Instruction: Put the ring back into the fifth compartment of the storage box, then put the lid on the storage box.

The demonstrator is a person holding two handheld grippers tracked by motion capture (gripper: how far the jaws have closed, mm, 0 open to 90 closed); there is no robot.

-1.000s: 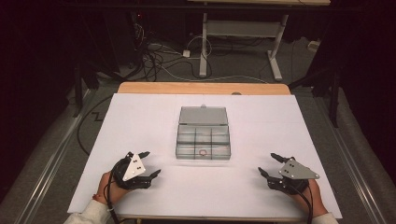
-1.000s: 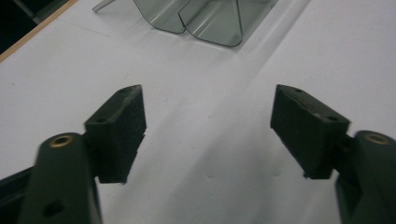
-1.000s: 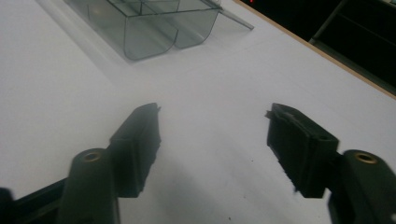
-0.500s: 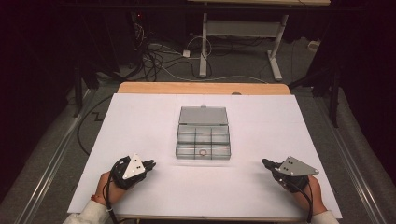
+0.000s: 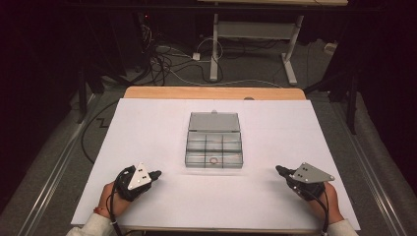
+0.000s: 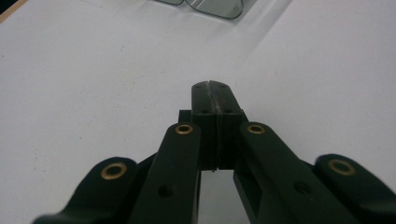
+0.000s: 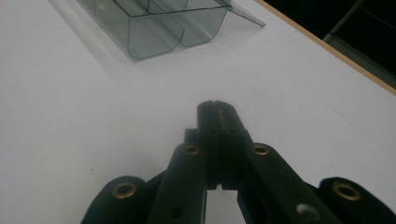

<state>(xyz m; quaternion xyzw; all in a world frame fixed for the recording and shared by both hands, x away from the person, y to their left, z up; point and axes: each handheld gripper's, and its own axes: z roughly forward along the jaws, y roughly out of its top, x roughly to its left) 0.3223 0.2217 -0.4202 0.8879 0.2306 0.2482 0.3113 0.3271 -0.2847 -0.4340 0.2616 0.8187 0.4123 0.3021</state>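
Flanking one clear box [image 5: 215, 142], two grippers, left [image 5: 156, 173] and right [image 5: 278, 169], sit closed.

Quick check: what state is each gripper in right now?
Left gripper: jaws have just closed, shut, nothing between them.
Right gripper: jaws have just closed, shut, empty, short of the clear plastic compartment box.

A compartment box [image 5: 214, 145] sits mid-table on the white sheet [image 5: 147, 128], its lid [image 5: 214, 121] open behind it, a ring [image 5: 214, 160] in a near compartment. It lies ahead of both jaw pairs, between the left gripper [image 5: 156, 173] and right gripper [image 5: 278, 169].
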